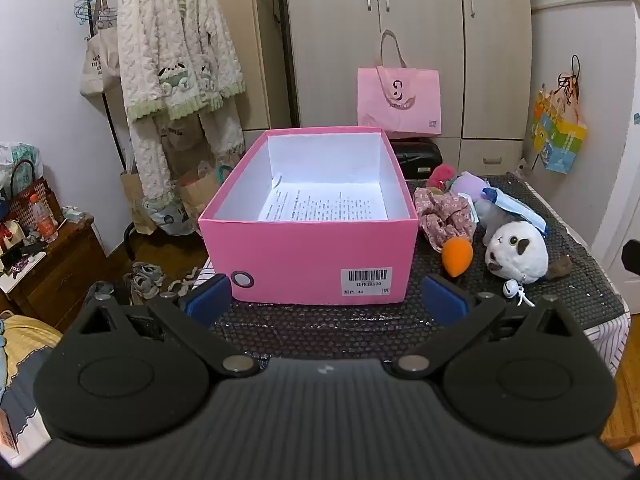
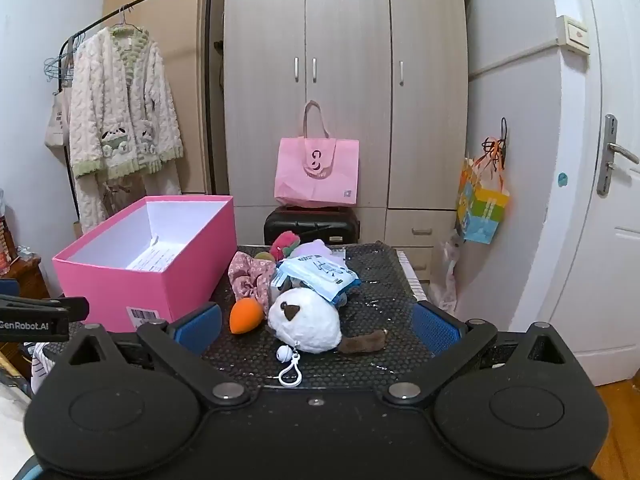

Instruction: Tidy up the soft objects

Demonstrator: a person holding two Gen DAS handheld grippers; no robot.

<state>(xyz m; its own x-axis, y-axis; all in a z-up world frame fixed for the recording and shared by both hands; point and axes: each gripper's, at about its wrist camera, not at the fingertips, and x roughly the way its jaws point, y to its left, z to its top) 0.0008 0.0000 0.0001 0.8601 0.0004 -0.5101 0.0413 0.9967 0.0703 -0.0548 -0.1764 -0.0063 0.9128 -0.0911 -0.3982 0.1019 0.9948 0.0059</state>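
Observation:
An open pink box with a printed sheet inside stands on the black mat; it also shows in the right wrist view. Right of it lies a pile of soft things: a white plush dog, an orange sponge, a floral scrunchie, a blue mask packet, a purple plush and a red plush. My left gripper is open and empty in front of the box. My right gripper is open, its fingers either side of the dog.
A wardrobe, a pink bag on a black suitcase, and a clothes rack with a fleece robe stand behind. A door is at the right. A wooden side table stands at the left.

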